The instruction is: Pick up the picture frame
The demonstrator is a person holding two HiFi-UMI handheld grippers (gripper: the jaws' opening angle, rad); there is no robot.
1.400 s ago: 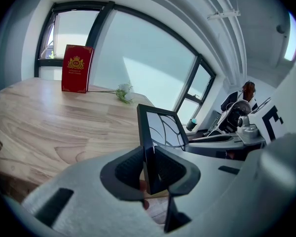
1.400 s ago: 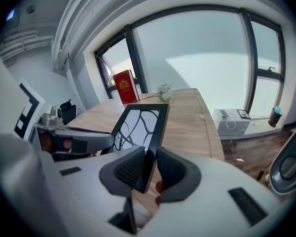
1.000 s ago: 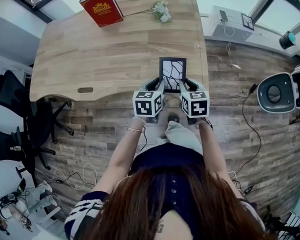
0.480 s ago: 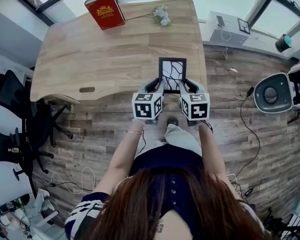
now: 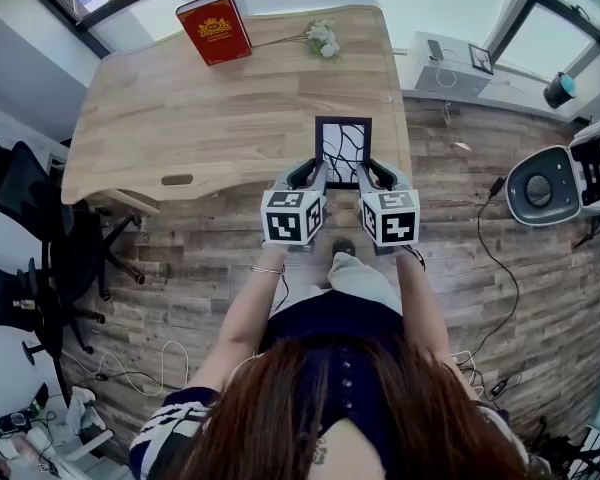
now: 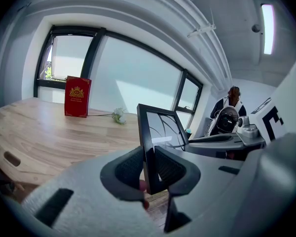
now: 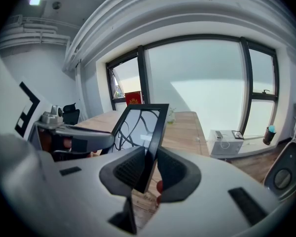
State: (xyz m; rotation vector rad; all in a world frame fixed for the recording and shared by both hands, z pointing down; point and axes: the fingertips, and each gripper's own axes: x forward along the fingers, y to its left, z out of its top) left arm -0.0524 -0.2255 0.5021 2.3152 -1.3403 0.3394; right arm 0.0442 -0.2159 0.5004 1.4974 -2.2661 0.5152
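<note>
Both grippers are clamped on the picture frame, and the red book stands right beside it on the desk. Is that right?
Not quite. The left gripper and right gripper are both clamped on the picture frame, but the red book stands at the far edge of the desk, well away from the frame, as the head view shows.

Black picture frame at desk edge

Upright black picture frame, branch print, at desk edge

Red book, flowers (on desk)
</note>
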